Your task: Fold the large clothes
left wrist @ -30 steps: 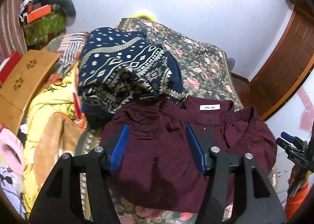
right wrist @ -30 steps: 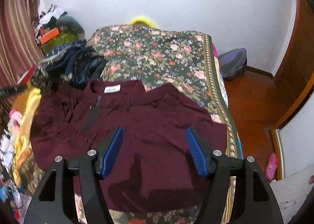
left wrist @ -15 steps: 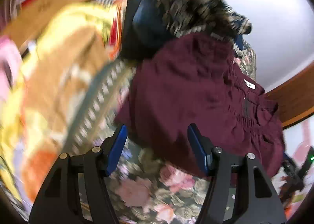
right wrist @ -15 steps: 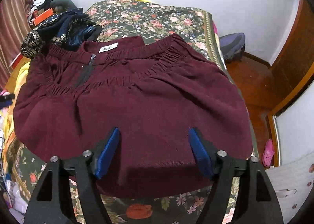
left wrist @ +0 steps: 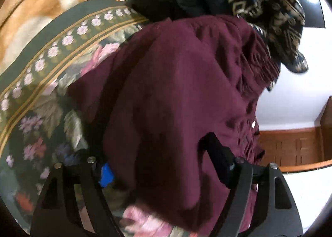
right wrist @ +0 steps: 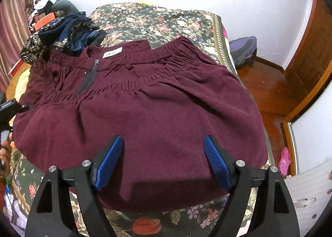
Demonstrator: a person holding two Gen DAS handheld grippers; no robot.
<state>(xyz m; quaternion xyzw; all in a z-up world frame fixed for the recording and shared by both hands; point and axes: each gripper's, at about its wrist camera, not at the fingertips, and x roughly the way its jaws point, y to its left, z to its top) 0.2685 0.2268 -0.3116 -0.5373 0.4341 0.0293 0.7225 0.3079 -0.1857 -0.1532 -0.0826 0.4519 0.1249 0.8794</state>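
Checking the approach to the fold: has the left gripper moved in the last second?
Yes. The left gripper has dropped toward the bed's left edge; the maroon garment now fills its view, fingers straddling the hem.

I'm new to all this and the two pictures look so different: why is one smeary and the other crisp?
Left wrist view: motion blur smears the floral bedspread and maroon garment. Right wrist view: sharp, evenly lit; the right gripper casts a soft shadow on the cloth, and the fisheye lens bends the room's edges.
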